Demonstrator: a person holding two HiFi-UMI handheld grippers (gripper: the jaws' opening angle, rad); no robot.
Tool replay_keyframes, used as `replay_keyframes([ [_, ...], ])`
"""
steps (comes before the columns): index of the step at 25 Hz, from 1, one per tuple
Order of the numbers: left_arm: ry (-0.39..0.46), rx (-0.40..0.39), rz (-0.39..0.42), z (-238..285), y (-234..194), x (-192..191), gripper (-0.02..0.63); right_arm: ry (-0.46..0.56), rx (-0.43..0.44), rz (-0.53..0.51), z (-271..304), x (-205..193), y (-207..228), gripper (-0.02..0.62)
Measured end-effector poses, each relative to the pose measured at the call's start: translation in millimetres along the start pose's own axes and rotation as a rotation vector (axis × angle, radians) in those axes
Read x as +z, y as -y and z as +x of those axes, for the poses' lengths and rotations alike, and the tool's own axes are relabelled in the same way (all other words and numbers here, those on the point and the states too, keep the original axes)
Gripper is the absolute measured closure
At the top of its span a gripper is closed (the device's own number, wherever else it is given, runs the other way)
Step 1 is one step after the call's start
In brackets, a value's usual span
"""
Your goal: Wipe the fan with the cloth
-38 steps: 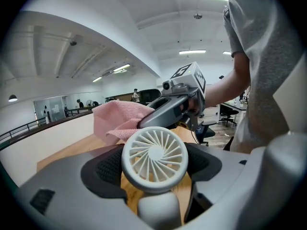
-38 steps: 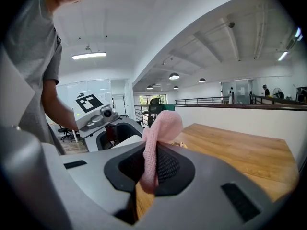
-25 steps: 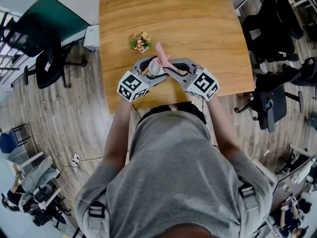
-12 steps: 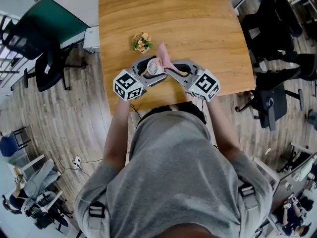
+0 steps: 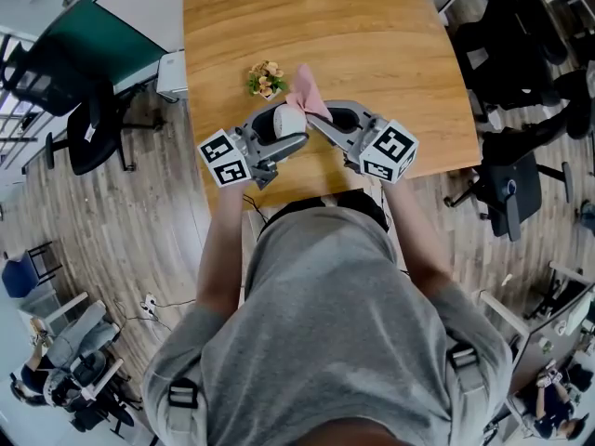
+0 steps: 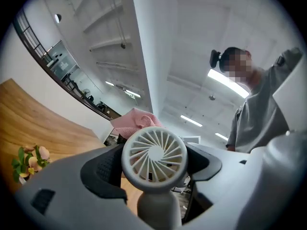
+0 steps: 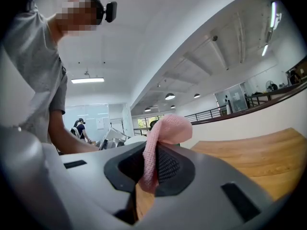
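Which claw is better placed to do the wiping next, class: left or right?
Right. The right claw is shut on the pink cloth, close beside the fan; the left claw is shut on the fan, so it can only steady it.

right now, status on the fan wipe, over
Left gripper shut on fan, right gripper shut on pink cloth. Both held over table, cloth just behind fan head, contact unclear. Flower pot off to the side, nothing in the way.
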State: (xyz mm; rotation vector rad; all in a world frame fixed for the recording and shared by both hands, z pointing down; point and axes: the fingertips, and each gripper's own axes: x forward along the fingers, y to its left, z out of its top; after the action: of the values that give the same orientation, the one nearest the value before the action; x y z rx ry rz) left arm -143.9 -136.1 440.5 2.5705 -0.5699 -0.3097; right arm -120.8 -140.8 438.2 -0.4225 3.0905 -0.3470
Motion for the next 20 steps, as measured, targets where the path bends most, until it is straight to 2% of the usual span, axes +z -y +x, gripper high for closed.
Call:
replay_keyframes([
  [3, 0.068, -0.046, -0.062, -3, 2, 10, 0.225, 0.034, 0.008, 0.054, 3, 5, -3, 0.563],
  [5, 0.121, -0.076, -0.099, -4, 2, 18, 0.225, 0.019, 0.021, 0.045, 8, 3, -8, 0.563],
  [7, 0.146, -0.092, -0.116, -4, 1, 24, 0.225, -0.031, 0.023, -0.019, 12, -4, -13, 0.565],
  [11, 0.134, -0.105, -0.128, -1, 0, 25, 0.225, -0.182, -0.011, -0.246, 16, -13, -18, 0.563],
  [14, 0.153, -0.107, -0.148, -2, -3, 27, 0.225, -0.285, 0.006, -0.38, 18, -21, -27, 0.563],
  [16, 0.159, -0.111, -0.161, -2, -4, 26, 0.225, -0.313, 0.021, -0.406, 16, -25, -31, 0.565],
  [20, 0.173, -0.133, -0.195, -4, -5, 26, 0.225, -0.278, 0.066, -0.394, 15, -19, -41, 0.563],
])
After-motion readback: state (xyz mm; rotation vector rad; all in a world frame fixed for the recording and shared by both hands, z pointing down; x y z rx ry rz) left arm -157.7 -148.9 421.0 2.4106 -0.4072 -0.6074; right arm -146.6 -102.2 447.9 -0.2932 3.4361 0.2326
